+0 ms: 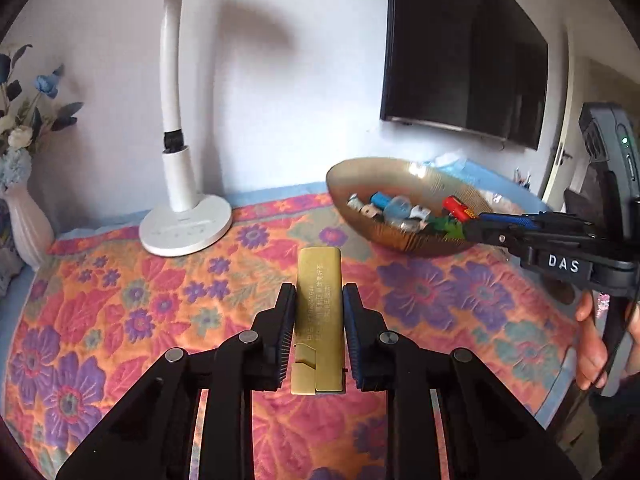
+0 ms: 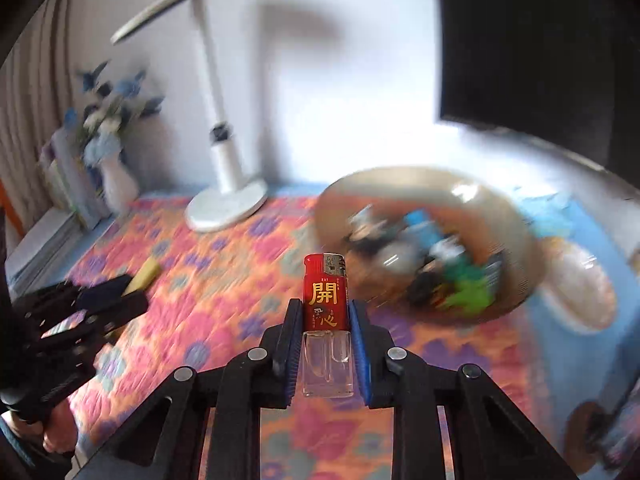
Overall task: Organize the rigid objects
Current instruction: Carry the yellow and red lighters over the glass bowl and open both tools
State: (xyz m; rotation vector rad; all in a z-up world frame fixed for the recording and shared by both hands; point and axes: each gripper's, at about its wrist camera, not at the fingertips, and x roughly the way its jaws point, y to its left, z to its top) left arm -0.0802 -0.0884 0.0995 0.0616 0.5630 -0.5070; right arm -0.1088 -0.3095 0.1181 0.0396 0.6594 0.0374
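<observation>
Clamped between my left gripper [image 1: 319, 328] pads is a gold lighter [image 1: 319, 320], lengthwise along the fingers, its far end jutting out over the floral cloth [image 1: 120, 300] that covers the tabletop. My right gripper [image 2: 325, 354] is closed on a red lighter [image 2: 326, 320] with a clear lower tank; it sits upright between the blue pads, metal cap at the far end, gold characters facing me. Beyond both, toward the right, an amber glass bowl [image 1: 400, 240] rests on the cloth and holds a jumble of small things: I can make out a blue cylinder [image 1: 380, 200], a red piece [image 1: 456, 206], something green [image 1: 444, 226] and several pale or silvery bits, but I cannot name them all. In the left view the right gripper's fingertips reach over the bowl's near right rim. The right view is motion-blurred, so the bowl's contents there are only smears of blue, green and black, and a second, paler dish [image 2: 584, 292] beside the bowl on the blue edge is too soft to read. A white desk lamp [image 1: 180, 184] stands on the cloth to the left of the bowl, well apart from it, a vase of blue flowers [image 1: 24, 208] sits at the far left, and a dark screen [image 1: 464, 56] hangs on the wall behind.
</observation>
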